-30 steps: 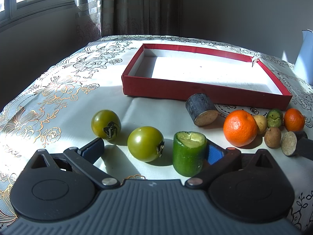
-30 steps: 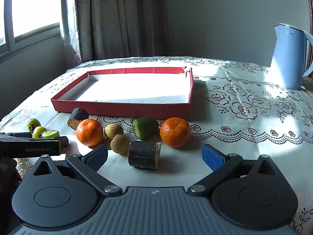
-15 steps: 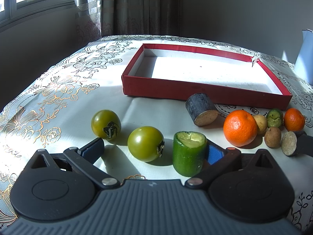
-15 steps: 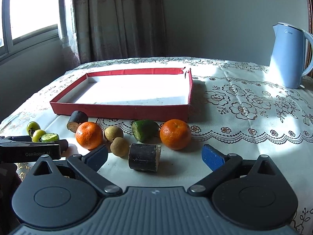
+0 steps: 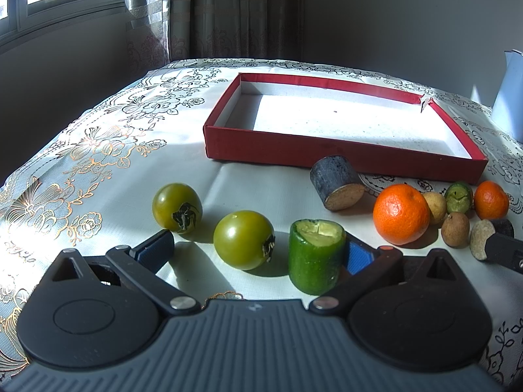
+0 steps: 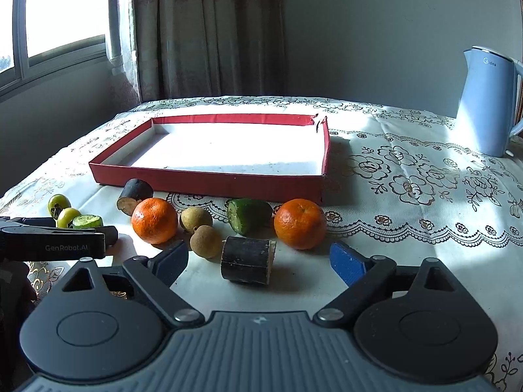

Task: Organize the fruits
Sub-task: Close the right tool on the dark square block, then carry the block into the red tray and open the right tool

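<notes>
The dark cut stalk piece [image 6: 247, 260] lies on the tablecloth [image 6: 408, 228] between the right gripper [image 6: 258, 258]'s spread jaws, which have just been narrowing; they seem not to touch it. An orange [image 6: 300, 224] sits at its one o'clock. The left gripper [image 5: 253, 250] stands open around a green tomato [image 5: 243, 240] and cucumber stub [image 5: 315, 256].

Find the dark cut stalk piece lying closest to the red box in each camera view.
Left wrist view: the stalk piece lies right of centre, just before the red box.
Right wrist view: it lies left of centre, at the box's near-left corner.
Shared landmark: the bigger orange beside it.
</notes>
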